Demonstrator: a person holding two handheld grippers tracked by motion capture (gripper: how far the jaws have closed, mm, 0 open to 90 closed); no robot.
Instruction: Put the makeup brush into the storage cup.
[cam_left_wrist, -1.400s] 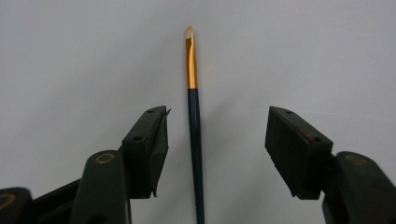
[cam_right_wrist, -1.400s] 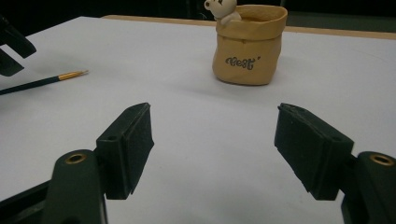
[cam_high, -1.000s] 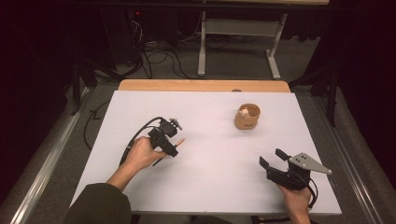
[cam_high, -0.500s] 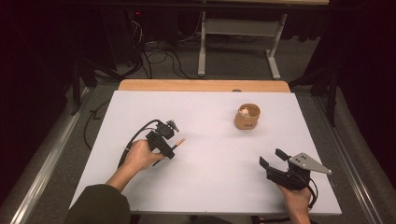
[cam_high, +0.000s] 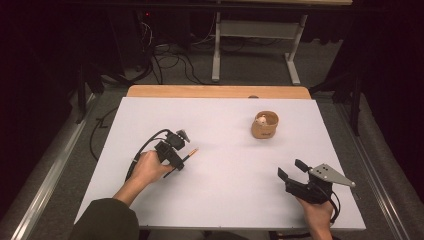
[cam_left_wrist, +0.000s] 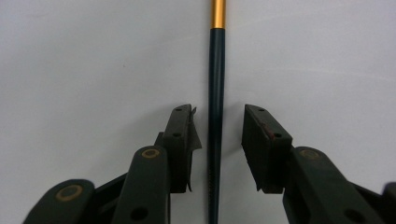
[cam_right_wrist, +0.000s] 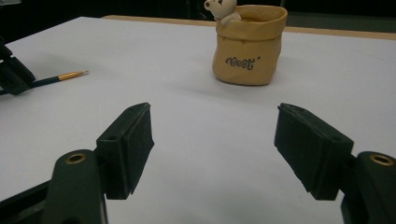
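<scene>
**Operator:** Status of the left gripper (cam_left_wrist: 217, 135)?

**Technician:** It stands low over the white worktop (cam_high: 220, 130), left of centre. The slim dark-green brush handle with a gold metal ferrule (cam_left_wrist: 216, 93) lies flat on the worktop and runs lengthwise between the fingers (cam_left_wrist: 180, 140). The jaws have just been closing around the handle. The left pad is just beside it; a clear gap remains on the right. The pads are not yet pressing, so the brush is not grasped.

**Operator:** And the right gripper (cam_right_wrist: 215, 149)?

**Technician:** Released, jaws spread wide, nothing between them. It rests near the right front edge of the worktop, facing the tan soft bag-shaped pot with a small white bear on its rim (cam_right_wrist: 250, 44), which stands well apart at the far right.

**Operator:** Failure modes from here?

**Technician:** In my judgement, three. First, the handle sits off-centre; the nearer pad is likely to reach it first and roll or push it sideways. Second, the handle is thin and round, so a shallow pinch may let it pivot or slip on lifting. Third, the fingertips are close to the worktop; pressing lower may scrape the surface and block closure.
</scene>
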